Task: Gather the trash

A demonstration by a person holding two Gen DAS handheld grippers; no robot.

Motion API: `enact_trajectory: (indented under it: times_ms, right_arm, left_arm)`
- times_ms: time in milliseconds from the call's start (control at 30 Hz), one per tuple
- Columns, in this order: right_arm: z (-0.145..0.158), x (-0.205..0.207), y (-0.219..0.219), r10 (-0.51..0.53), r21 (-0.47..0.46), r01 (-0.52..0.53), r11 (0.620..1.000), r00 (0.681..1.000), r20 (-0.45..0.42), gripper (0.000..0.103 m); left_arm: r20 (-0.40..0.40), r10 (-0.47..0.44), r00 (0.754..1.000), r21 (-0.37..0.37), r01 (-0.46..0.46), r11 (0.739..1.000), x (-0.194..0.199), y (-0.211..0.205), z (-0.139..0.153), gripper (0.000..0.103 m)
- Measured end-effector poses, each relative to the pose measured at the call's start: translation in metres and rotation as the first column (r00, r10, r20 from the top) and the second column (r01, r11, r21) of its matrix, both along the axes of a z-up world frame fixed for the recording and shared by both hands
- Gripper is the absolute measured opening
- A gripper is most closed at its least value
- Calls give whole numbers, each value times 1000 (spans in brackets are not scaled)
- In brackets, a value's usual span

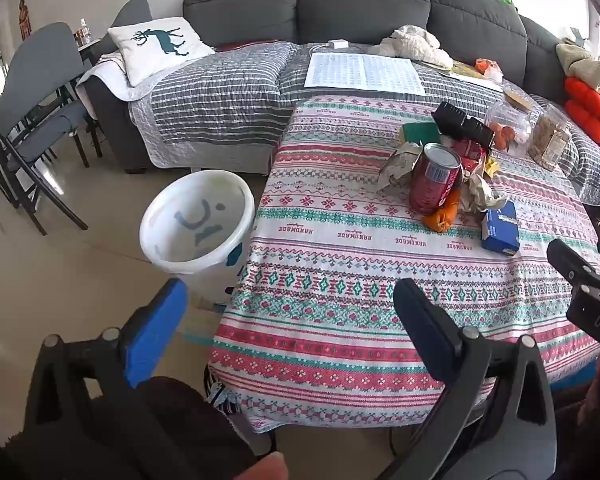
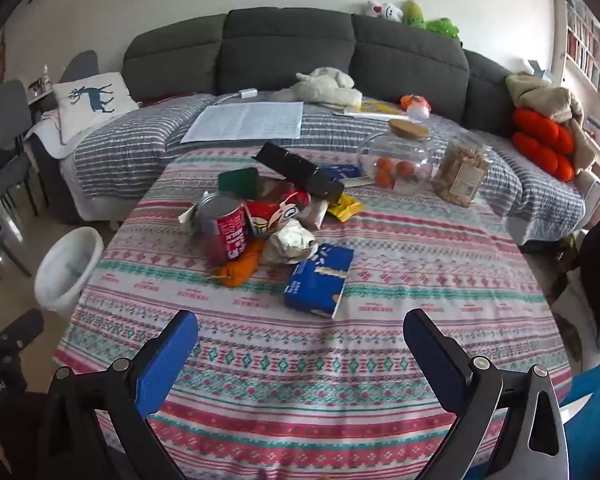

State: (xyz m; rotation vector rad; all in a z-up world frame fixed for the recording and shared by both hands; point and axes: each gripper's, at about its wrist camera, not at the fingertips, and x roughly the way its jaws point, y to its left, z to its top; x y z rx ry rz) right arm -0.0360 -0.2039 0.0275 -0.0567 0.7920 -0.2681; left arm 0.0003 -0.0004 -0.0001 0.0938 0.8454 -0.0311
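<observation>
A heap of trash lies mid-table: a red tin can (image 2: 223,229) (image 1: 434,178), a blue carton (image 2: 319,280) (image 1: 500,229), crumpled paper (image 2: 290,243) (image 1: 480,194), an orange wrapper (image 2: 238,269) (image 1: 444,216), a red snack bag (image 2: 278,210), a black tray (image 2: 300,170) (image 1: 464,122) and a green sponge (image 2: 238,180). A white bin (image 1: 198,226) (image 2: 70,268) stands empty on the floor at the table's left edge. My left gripper (image 1: 288,308) hangs open near the table's front left corner, its left finger above the floor by the bin. My right gripper (image 2: 300,338) is open over the front of the table, nothing between its fingers.
The patterned tablecloth (image 2: 380,360) covers the table. Behind the heap stand a glass jar of oranges (image 2: 398,160) and a jar of snacks (image 2: 462,176). A grey sofa (image 2: 292,52) with a striped quilt and papers runs along the back. Dark chairs (image 1: 32,120) stand at left.
</observation>
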Motion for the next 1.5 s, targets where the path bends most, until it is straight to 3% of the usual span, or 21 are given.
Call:
enact_trajectory:
  times_ms: [167,233,400,1500]
  right_arm:
    - [-5,-8,31,-9,-84,11,996,1000,23,103]
    - [-9,-2,14,-9,32,9,999,1000,-1,103]
    - [-6,1,-2,-2,91,4,996,1000,-21,103]
    - [-9,3,3,30,128,-23,992,998,-51,103]
  left_arm:
    - [4,-1,1000,-3,1,1000,2,-1,0,102]
    - [3,1,1000,-6,-1,1000,3,-2,-1,102]
    - [1,9,1000,-5,-9,1000,1,-3,-1,102]
    - [-3,14,1000,-19,-14,1000,2,5,-3,102]
